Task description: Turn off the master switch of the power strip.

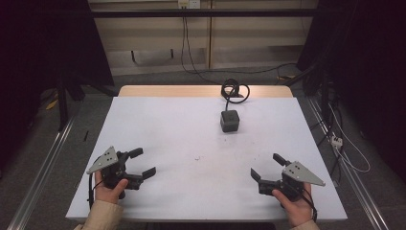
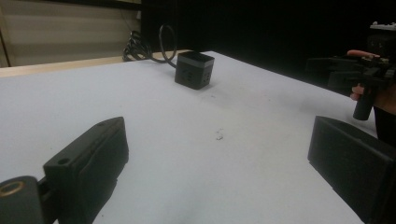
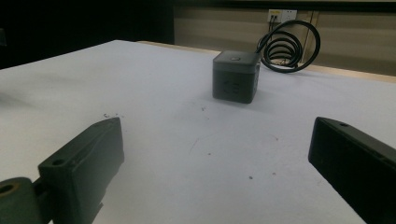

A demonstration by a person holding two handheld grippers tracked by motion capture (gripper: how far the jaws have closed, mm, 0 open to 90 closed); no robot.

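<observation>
I have both grippers low over the near part of the worktop (image 1: 191,124), one at each side; the left gripper (image 1: 142,163) sits at the near left, its jaws spread wide with nothing between them, and a hand (image 1: 111,188) grips its body from below; the right gripper (image 1: 267,166) sits at the near right, its jaws likewise wide apart and bare, with a hand (image 1: 298,207) around its handle; each carries a grey plate on top. Both point inward and away from me, toward the middle of the sheet.

The cube (image 1: 230,120) stands upright on the far half of the worktop, a little right of centre, well apart from both grippers; it is dark, with a paler band around its top edge; in the right gripper view I see a small round mark on its top face and slots on the side that faces me (image 3: 236,77). Its cable (image 1: 234,89) runs from behind it and lies coiled at the far edge, where bare wood shows beyond the white cover.

In the left gripper view the cube (image 2: 194,70) stands ahead between my two jaws, far off, and the right gripper (image 2: 348,72) shows at the right edge, held in a hand; a small dark scuff (image 2: 219,135) marks the white surface between them. A wall socket (image 3: 283,15) sits on the wall behind the coil.
</observation>
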